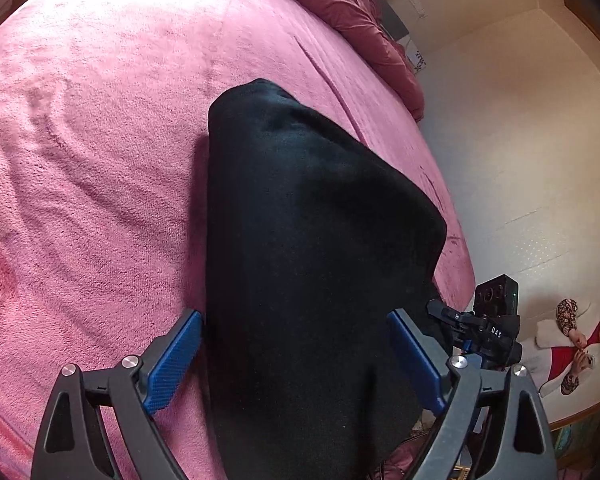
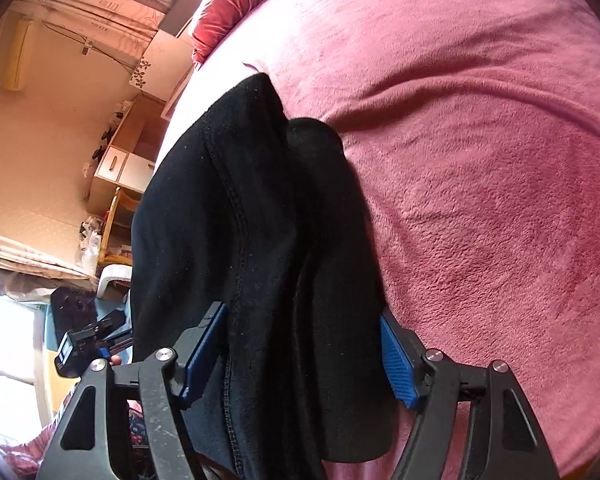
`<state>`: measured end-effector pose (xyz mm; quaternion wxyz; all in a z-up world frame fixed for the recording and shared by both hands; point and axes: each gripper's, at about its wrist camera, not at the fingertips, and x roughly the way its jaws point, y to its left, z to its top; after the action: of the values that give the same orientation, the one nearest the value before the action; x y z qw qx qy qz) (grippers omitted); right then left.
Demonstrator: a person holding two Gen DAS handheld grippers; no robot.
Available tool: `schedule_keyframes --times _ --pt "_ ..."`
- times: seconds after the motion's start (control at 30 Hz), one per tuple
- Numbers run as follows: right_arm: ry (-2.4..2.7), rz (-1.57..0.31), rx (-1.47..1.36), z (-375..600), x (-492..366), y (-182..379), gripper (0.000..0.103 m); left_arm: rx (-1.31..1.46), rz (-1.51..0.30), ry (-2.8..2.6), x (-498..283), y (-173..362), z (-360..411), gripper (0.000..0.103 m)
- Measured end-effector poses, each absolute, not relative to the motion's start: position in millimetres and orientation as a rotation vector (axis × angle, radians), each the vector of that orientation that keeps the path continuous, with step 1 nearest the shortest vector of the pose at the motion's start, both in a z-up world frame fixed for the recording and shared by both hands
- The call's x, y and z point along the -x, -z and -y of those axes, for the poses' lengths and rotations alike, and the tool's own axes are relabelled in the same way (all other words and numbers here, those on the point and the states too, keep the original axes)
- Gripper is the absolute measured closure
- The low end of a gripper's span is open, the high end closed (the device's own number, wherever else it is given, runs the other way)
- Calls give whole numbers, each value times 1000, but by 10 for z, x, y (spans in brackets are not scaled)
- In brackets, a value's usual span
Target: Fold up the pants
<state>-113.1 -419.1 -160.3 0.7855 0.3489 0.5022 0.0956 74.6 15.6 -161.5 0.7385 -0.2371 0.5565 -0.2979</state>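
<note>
Black fleece pants (image 1: 308, 240) lie bunched at frame centre on the pink plush bed (image 1: 100, 140), long axis running away from both spread claws, left claw (image 1: 296, 364) and right claw (image 2: 304, 356) straddling them ungripped.

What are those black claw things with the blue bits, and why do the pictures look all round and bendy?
Those claws are two grabbing tools, one in each of a person's hands. Each tool carries a small camera with a very wide lens, which bends the picture. One picture looks along the left gripper, the other along the right gripper. The blue bits are their grippy pads. Black pants lie on a bed with a fuzzy pink blanket. Both claws have the pants between their pads. I cannot tell if either one is squeezing them.
</note>
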Motion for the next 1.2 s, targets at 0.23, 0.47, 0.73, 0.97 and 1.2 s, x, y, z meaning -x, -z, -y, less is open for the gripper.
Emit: schedule_keyframes --times 0.23,0.47,0.73,0.97,1.2 --pt "-240 -1102 -730 4098 1034 1684 25 572 -1283 636 -865 1768 10 17" --pt "-208 -1150 -609 3879 912 1563 30 583 -1303 644 -909 1812 45 30" --pt "-147 -1143 -412 3411 827 1228 51 509 -1218 728 -871 1592 184 65" --pt "-160 -1127 -340 3078 830 962 58 494 -1164 778 -916 1466 103 68" --pt "-219 -1088 -338 2734 655 819 58 460 -1083 763 -946 1328 -165 68"
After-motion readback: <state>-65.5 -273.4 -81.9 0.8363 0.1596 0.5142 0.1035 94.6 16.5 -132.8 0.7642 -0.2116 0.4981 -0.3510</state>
